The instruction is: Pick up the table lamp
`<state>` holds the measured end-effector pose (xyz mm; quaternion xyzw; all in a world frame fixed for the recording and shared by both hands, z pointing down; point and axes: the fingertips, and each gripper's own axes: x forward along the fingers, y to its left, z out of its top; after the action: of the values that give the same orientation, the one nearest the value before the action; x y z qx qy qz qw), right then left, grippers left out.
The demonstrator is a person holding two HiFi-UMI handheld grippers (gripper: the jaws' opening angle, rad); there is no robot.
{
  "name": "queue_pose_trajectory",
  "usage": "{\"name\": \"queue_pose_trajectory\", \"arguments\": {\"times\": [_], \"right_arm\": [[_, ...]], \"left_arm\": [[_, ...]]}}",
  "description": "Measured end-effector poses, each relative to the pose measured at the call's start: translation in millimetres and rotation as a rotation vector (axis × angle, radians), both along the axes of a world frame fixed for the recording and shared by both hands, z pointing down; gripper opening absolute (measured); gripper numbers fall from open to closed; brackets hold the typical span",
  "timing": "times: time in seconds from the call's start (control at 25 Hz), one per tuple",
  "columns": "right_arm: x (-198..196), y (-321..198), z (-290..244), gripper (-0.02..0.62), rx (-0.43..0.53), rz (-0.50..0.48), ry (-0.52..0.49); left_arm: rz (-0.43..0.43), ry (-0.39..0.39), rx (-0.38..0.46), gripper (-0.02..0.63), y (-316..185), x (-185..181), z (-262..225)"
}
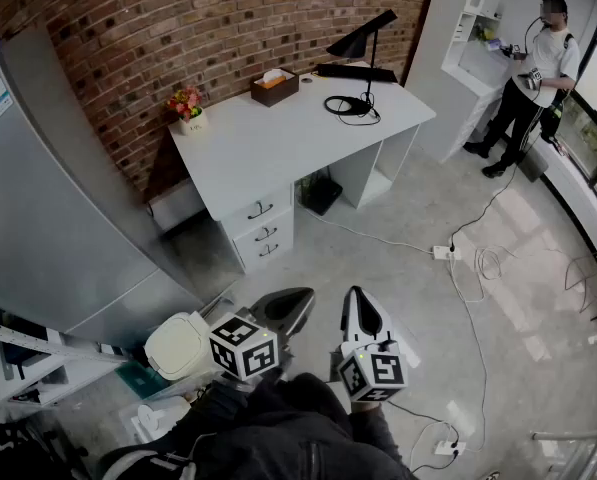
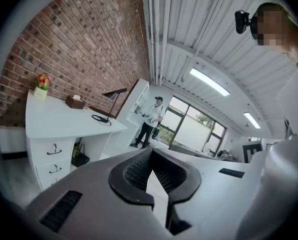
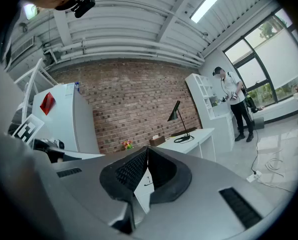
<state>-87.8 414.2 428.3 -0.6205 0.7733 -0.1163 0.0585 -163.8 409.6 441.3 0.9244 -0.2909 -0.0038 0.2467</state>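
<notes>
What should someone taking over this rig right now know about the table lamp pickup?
Left gripper: shut, empty, held low, well short of the desk.
Right gripper: shut, empty, beside the left one.
Table lamp: upright at the desk's far end by the brick wall, with a coiled black cable at its foot; untouched.
Done: nothing yet.
Left: walk to the desk, open a gripper, close it on the lamp and lift.
</notes>
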Motion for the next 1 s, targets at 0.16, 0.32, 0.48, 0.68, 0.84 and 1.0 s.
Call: {"name": "queue_pose_trajectory", "arguments": {"times": [0.16, 0.32, 0.48, 0.68, 0.84, 1.0], "right_arm": [[11.8, 12.2, 12.4, 0.011, -0.022, -0.017, -0.007], [35.4, 17.2, 21.9, 0.011, -0.026, -0.004, -0.006], [45.7, 23.1, 31.8, 0.012, -0.038, 0.016, -0.006], [47.0, 19.4, 35.3, 0.012, -0.059, -0.011, -0.03], [52.0, 4.2, 41.5, 0.012, -0.085, -0.024, -0.062], [59.0, -18.3, 35.6, 0.012, -0.095, -0.023, -0.078]], "left_arm": [[-0.023, 0.037, -0.015, 0.006, 5.3, 16.2, 3.5], [-0.017, 0.052, -0.038, 0.006, 13.5, 39.1, 18.0], [-0.004, 0.061, -0.058, 0.006, 20.0, 51.9, 24.1], [-0.003, 0.042, -0.069, 0.006, 15.8, 61.7, 29.4], [-0.011, 0.038, -0.081, 0.006, 0.5, 67.9, 32.7], [-0.011, 0.022, -0.093, 0.006, -18.5, 72.9, 32.8]]}}
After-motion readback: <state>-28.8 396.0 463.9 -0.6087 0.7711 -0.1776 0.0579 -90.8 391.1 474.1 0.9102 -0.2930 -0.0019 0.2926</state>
